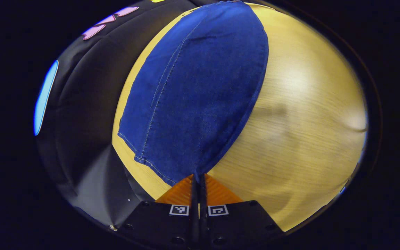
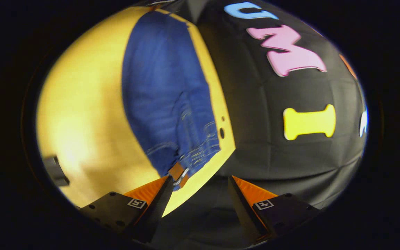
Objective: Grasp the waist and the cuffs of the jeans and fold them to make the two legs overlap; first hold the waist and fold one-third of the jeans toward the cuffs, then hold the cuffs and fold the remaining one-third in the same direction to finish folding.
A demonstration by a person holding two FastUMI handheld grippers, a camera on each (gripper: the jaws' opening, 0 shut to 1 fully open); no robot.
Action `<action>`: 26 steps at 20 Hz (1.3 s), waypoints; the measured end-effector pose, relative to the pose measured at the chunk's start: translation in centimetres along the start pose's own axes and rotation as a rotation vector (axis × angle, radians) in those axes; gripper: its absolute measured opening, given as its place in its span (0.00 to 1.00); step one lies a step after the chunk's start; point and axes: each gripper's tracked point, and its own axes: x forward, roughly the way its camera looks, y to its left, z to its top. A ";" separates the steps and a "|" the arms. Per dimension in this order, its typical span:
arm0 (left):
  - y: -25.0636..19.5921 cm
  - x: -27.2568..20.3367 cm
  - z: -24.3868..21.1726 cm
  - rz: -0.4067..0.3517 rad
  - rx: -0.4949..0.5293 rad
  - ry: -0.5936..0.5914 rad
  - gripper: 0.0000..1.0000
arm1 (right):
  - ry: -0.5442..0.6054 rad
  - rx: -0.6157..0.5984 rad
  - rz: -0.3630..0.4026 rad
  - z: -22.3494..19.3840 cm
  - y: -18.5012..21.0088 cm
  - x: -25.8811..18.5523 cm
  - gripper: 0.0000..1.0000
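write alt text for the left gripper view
The left gripper is shut on the cuff end of blue jeans, which stretch away from it, flat along a wooden table. Black booth cloth hangs past the table's edge on the left of the view.

The left gripper view looks low and close along the jeans (image 1: 200, 93) from their cuff end. The right gripper view faces them from the waist end, slightly higher. Both share the jeans and counter (image 1: 297, 132).
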 end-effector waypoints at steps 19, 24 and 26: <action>-0.5 0.3 1.1 0.067 -0.024 0.077 0.06 | -0.059 -0.097 0.108 1.4 2.7 9.6 0.14; -3.2 -1.3 1.0 -0.016 -0.089 0.081 0.06 | -0.102 -0.132 0.283 0.7 4.7 6.3 0.10; -5.7 -2.9 0.7 -0.091 -0.159 0.069 0.05 | -0.111 -0.176 0.299 -0.2 5.3 3.6 0.10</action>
